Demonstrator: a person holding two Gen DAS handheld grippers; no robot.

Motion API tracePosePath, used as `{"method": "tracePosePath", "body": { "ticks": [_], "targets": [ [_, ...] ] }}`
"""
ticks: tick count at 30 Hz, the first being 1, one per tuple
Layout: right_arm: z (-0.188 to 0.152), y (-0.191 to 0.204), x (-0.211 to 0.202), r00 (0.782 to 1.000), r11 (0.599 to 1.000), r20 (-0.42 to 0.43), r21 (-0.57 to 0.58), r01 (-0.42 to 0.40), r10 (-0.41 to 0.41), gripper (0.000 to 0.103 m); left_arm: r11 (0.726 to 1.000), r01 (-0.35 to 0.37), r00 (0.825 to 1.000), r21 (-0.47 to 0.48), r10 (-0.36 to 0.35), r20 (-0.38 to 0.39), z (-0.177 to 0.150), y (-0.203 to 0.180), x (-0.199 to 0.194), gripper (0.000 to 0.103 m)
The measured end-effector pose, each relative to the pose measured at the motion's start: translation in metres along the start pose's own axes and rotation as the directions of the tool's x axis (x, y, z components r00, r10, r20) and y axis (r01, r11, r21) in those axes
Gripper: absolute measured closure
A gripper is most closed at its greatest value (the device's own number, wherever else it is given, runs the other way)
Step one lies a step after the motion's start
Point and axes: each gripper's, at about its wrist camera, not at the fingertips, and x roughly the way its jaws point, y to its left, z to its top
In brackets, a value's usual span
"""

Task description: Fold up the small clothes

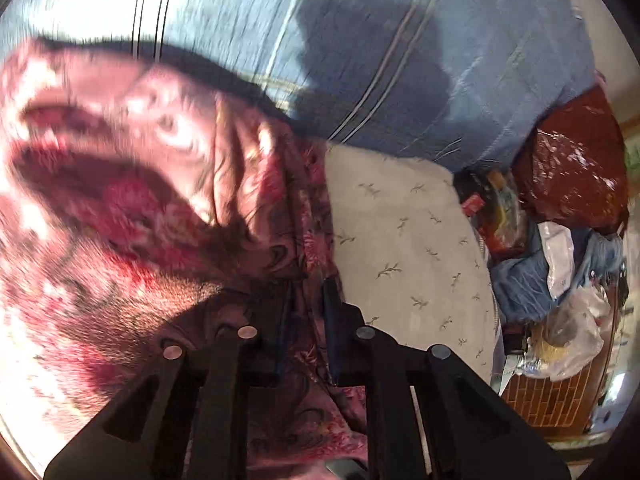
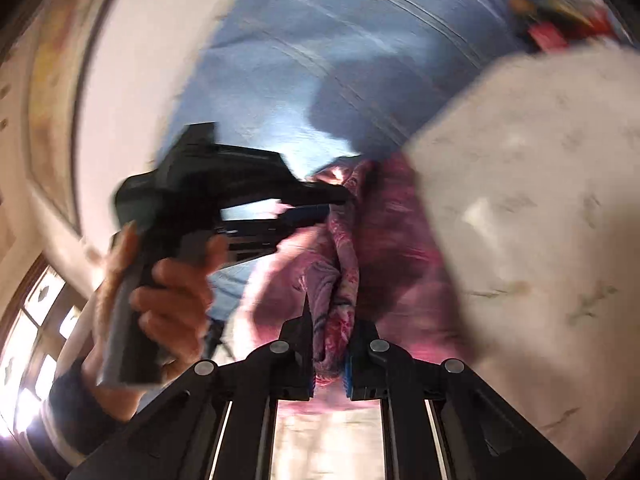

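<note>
Blue bedsheet (image 1: 460,60) below — both claws (image 1: 306,292) (image 2: 329,320) clamped on floral garment (image 1: 140,184).

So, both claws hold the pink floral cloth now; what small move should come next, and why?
Probably draw the two claws apart to pull the pink floral garment taut. The right claw and the left claw both pinch it close together, and the fabric between them hangs bunched in folds above the blue bedsheet, too crumpled to fold neatly.

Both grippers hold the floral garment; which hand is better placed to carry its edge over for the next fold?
Probably left: the left gripper is shut on the floral garment over the open blue bedsheet; the right gripper is crowded by the grey pillow.
</note>
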Motion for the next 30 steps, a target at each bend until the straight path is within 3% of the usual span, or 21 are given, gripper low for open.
{"method": "tracePosePath", "body": {
  "ticks": [2,4,6,7,8,9,10,11,13,15,18,21,22,23,24,27,30],
  "targets": [
    [-0.001,-0.005,0.005,1.0,1.0,-0.029,0.025,0.004,-0.004,0.093,0.999,0.045,0.999,-0.028,-0.044,0.026,-0.003,0.006,-0.003,0.088],
    [0.001,0.002,0.001,1.0,1.0,-0.02,-0.013,0.022,-0.022,0.085,0.994,0.098,0.994,-0.046,-0.096,0.045,-0.005,0.015,-0.019,0.082],
    [0.005,0.006,-0.005,0.999,0.998,-0.002,-0.022,0.051,-0.051,0.078,0.984,0.162,0.983,-0.074,-0.154,0.104,-0.008,0.034,-0.049,0.071],
    [0.008,0.008,-0.011,0.998,0.998,0.022,-0.016,0.06,-0.059,0.077,0.98,0.184,0.975,-0.08,-0.172,0.141,-0.011,0.045,-0.065,0.059],
    [0.012,0.012,-0.02,0.997,0.999,0.064,-0.009,0.052,-0.052,0.074,0.979,0.19,0.968,-0.08,-0.173,0.18,-0.013,0.055,-0.079,0.048],
    [0.019,0.015,-0.029,0.994,0.999,0.106,-0.009,0.037,-0.035,0.072,0.982,0.175,0.963,-0.077,-0.155,0.219,-0.015,0.068,-0.093,0.045],
    [0.029,0.02,-0.035,0.991,0.999,0.135,-0.031,0.023,-0.019,0.062,0.986,0.146,0.961,-0.078,-0.123,0.247,-0.016,0.084,-0.106,0.044],
    [0.041,0.028,-0.032,0.992,0.997,0.126,-0.076,0.022,-0.012,0.05,0.99,0.113,0.96,-0.089,-0.085,0.266,-0.016,0.098,-0.113,0.044],
    [0.068,0.039,-0.005,0.999,0.99,0.033,-0.139,0.01,-0.005,0.047,0.986,0.074,0.965,-0.15,-0.033,0.26,-0.017,0.123,-0.114,0.044],
    [0.093,0.039,0.033,0.997,0.993,-0.074,-0.117,-0.031,0.023,0.047,0.97,0.109,0.968,-0.217,-0.054,0.243,-0.019,0.148,-0.108,0.044],
    [0.116,0.035,0.086,0.984,0.991,-0.146,-0.103,0.087,-0.102,0.047,0.957,0.147,0.968,-0.252,-0.087,0.234,-0.021,0.163,-0.096,0.044],
    [0.128,0.029,0.128,0.964,0.992,-0.238,-0.077,0.104,-0.12,0.048,0.956,0.17,0.969,-0.238,-0.118,0.218,-0.018,0.165,-0.087,0.044],
    [0.129,0.028,0.141,0.953,0.993,-0.282,-0.078,0.093,-0.111,0.053,0.957,0.171,0.97,-0.234,-0.123,0.209,-0.016,0.165,-0.084,0.044],
    [0.13,0.03,0.148,0.949,0.991,-0.293,-0.092,0.096,-0.119,0.087,0.959,0.161,0.972,-0.232,-0.115,0.203,-0.014,0.163,-0.082,0.044],
    [0.131,0.035,0.146,0.953,0.989,-0.278,-0.119,0.091,-0.121,0.095,0.962,0.157,0.972,-0.222,-0.111,0.206,-0.013,0.159,-0.081,0.044],
    [0.137,0.053,0.116,0.986,0.978,-0.157,-0.205,0.023,-0.056,0.096,0.98,0.119,0.972,-0.161,-0.081,0.222,-0.012,0.149,-0.079,0.044],
    [0.142,0.025,0.116,0.979,0.985,-0.151,-0.129,0.119,-0.138,0.096,0.986,0.05,0.983,-0.158,-0.021,0.184,-0.008,0.148,-0.059,0.043]
  ]
}}
